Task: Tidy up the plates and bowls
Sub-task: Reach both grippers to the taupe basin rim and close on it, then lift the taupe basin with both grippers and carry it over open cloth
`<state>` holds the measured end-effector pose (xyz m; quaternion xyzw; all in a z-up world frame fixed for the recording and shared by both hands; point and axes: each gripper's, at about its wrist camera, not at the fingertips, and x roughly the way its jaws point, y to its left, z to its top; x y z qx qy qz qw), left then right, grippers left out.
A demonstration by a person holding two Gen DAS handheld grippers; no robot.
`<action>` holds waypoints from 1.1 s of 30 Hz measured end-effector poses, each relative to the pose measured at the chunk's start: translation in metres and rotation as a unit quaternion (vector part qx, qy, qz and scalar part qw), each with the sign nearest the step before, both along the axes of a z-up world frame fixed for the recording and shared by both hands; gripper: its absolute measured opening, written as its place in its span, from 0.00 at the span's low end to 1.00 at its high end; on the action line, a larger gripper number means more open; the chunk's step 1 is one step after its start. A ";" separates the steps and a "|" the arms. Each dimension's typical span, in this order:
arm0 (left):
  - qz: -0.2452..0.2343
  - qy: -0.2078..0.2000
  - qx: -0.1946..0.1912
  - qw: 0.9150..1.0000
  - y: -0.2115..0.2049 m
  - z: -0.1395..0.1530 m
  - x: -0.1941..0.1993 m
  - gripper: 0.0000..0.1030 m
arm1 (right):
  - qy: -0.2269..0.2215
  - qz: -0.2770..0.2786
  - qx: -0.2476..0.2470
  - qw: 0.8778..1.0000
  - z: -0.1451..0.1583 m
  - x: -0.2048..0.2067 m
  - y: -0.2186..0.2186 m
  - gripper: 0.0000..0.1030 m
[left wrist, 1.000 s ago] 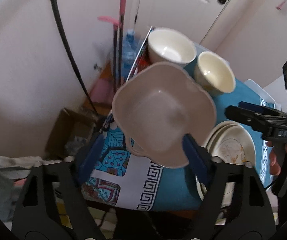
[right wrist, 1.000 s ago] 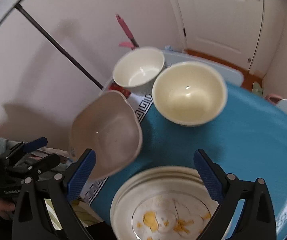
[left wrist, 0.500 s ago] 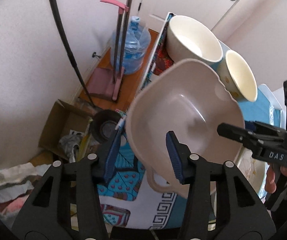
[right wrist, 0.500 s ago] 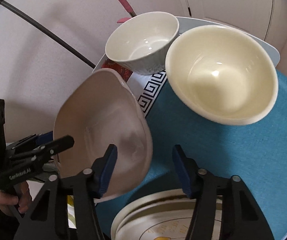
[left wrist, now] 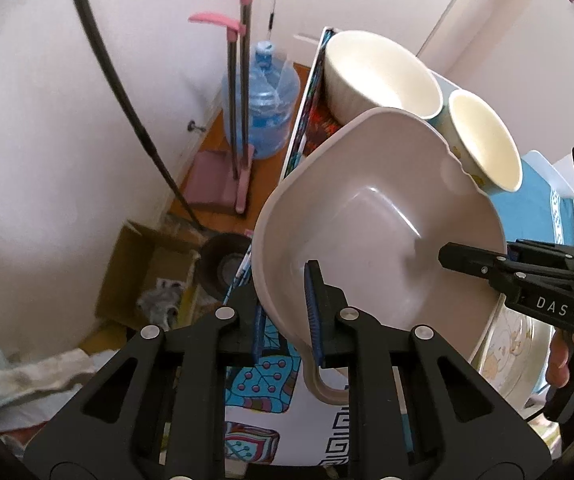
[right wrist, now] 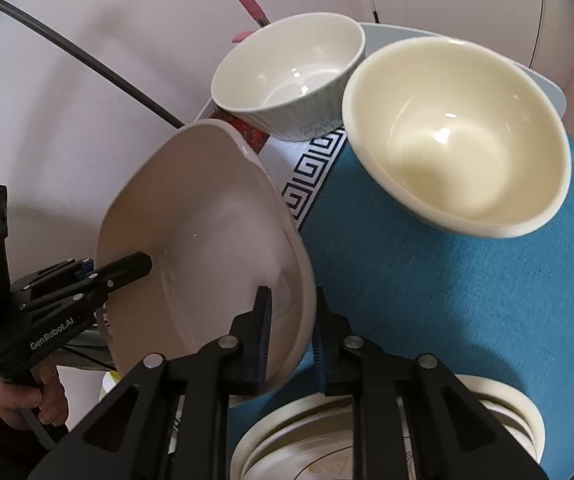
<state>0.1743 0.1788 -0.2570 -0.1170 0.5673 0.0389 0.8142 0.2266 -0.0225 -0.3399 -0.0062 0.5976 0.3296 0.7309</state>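
Judging by its thin wall and dull sheen, the beige handled bowl (left wrist: 375, 216) looks like light, stiff plastic or melamine: unlikely to shatter, but smooth enough to slide in a pinch, so the rim is the sensible place to take it, at two opposite points to stop it swinging. That is how it is taken. The left tool (left wrist: 287, 316) has just been closing and now sits narrow on the rim at about 7 o'clock, one blue pad inside the bowl and one outside, just above the loop handle. The right tool (right wrist: 289, 340) has likewise just been closing and pinches the opposite rim, one pad on each face of the wall. The bowl hangs tilted between them over the near left edge of the worktop (right wrist: 427, 300). Beyond it, toward 12 and 1 o'clock, stand a white ribbed bowl (right wrist: 287, 76) and a cream bowl (right wrist: 455, 136); a stack of plates (right wrist: 499, 408) lies at 5 o'clock.
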 end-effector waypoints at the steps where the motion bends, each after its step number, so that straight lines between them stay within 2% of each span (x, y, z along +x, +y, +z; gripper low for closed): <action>1: -0.004 -0.004 0.004 1.000 -0.001 0.004 0.000 0.15 | -0.002 -0.002 0.001 1.000 0.002 -0.002 -0.001 0.17; 11: -0.055 -0.039 0.016 0.998 -0.034 0.050 -0.002 0.15 | -0.024 -0.044 0.015 0.999 0.037 -0.024 -0.033 0.17; 17: -0.088 -0.060 0.022 0.994 -0.099 0.071 -0.013 0.15 | -0.048 -0.079 0.029 0.995 0.062 -0.045 -0.093 0.17; 19: -0.097 -0.063 0.024 0.993 -0.125 0.073 -0.018 0.15 | -0.057 -0.087 0.029 0.994 0.068 -0.055 -0.120 0.17; 24: -0.125 -0.066 0.002 0.990 -0.203 0.074 -0.028 0.15 | -0.066 -0.113 0.015 0.991 0.076 -0.082 -0.205 0.17; 33: -0.187 -0.043 -0.022 0.981 -0.333 0.046 -0.030 0.15 | -0.058 -0.173 -0.019 0.983 0.079 -0.103 -0.351 0.17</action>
